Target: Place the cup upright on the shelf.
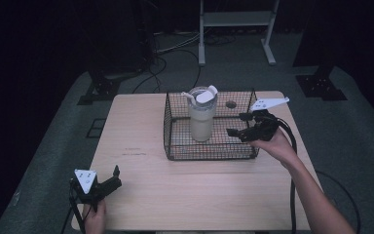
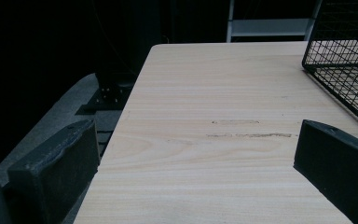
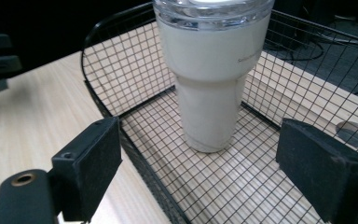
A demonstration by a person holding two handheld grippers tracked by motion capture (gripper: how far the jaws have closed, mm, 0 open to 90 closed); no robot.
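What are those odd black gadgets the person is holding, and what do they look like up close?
They are handheld grippers. Each, the left gripper and the right gripper, is black with two blocky padded jaws, a pale three-cornered plate with small dots on top, and a black cable trailing back. The forearms are bare, with no sleeves.
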